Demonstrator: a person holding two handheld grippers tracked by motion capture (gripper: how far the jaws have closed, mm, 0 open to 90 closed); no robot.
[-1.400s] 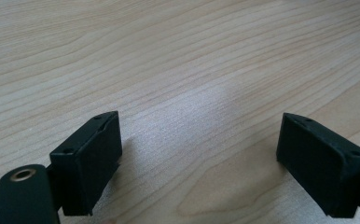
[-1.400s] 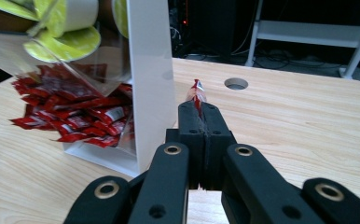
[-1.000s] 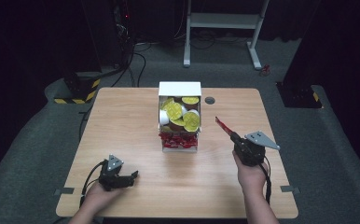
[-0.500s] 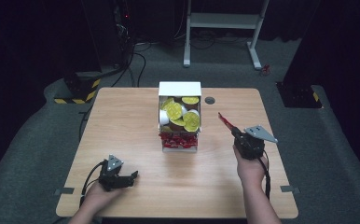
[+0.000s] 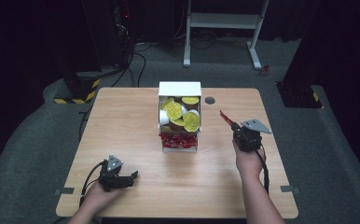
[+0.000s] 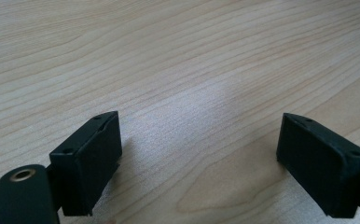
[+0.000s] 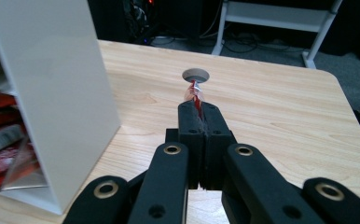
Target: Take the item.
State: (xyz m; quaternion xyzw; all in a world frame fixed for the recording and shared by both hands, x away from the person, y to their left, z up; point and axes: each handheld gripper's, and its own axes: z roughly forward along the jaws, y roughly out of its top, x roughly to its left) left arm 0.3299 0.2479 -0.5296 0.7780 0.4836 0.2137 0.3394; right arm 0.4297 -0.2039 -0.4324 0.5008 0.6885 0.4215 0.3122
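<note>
A white box [image 5: 180, 90] stands at the table's middle, its upper part full of yellow-lidded cups [image 5: 174, 110] and its lower part full of red packets [image 5: 179, 140]. My right gripper [image 5: 234, 127] hovers to the box's right, shut on a thin red packet [image 5: 225, 116] that sticks out from its tips toward the far left. In the right gripper view that red packet [image 7: 196, 95] stands edge-on between the closed jaws, with the white box wall [image 7: 52, 88] at the left. My left gripper [image 5: 130, 176] rests near the front left, jaws wide apart over bare wood [image 6: 197, 93].
A round grey cable hole [image 5: 210, 100] lies in the tabletop behind the right gripper, also seen as the grey hole [image 7: 196, 75] straight ahead of the jaws. A white metal stand [image 5: 225, 21] is on the floor beyond the table.
My right gripper has carried the red packet toward the far left, closer to the box. The left gripper has stayed in place.
</note>
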